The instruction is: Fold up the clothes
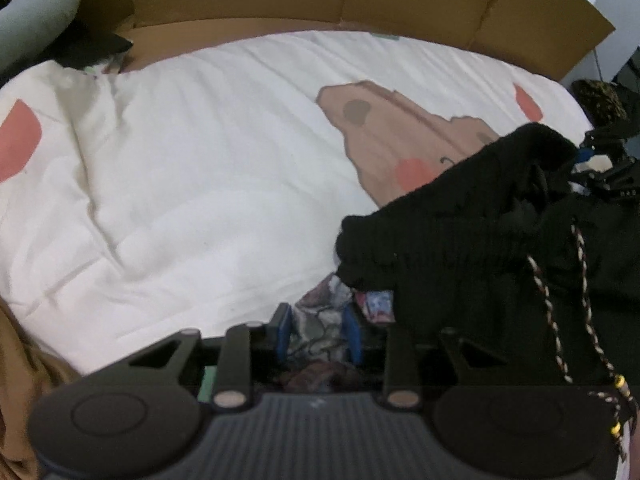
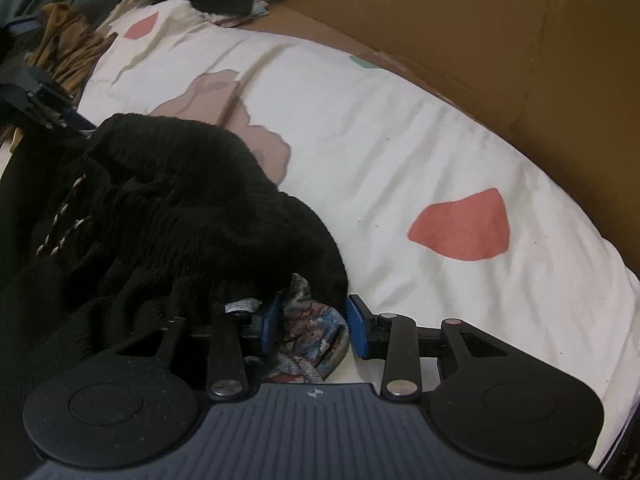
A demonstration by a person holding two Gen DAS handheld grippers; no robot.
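Observation:
A black knitted garment (image 1: pixel 460 240) with braided drawstrings (image 1: pixel 560 320) lies bunched on the bed; in the right wrist view the black garment (image 2: pixel 180 200) fills the left side. Under its edge a patterned multicoloured cloth (image 1: pixel 320 320) pokes out. My left gripper (image 1: pixel 317 334) has its blue pads pressed on that patterned cloth. My right gripper (image 2: pixel 314 324) holds the same patterned cloth (image 2: pixel 316 332) between its blue pads, with the black knit draped over the left finger. Most of the patterned cloth is hidden under the black garment.
A cream duvet (image 1: pixel 200 180) with pink and brown prints covers the bed. Cardboard walls (image 2: pixel 480 40) stand behind it. A mustard-brown garment (image 2: pixel 68 48) lies at the far left, and a grey cushion (image 1: pixel 36 12) and a dark item (image 1: pixel 96 44) at the back.

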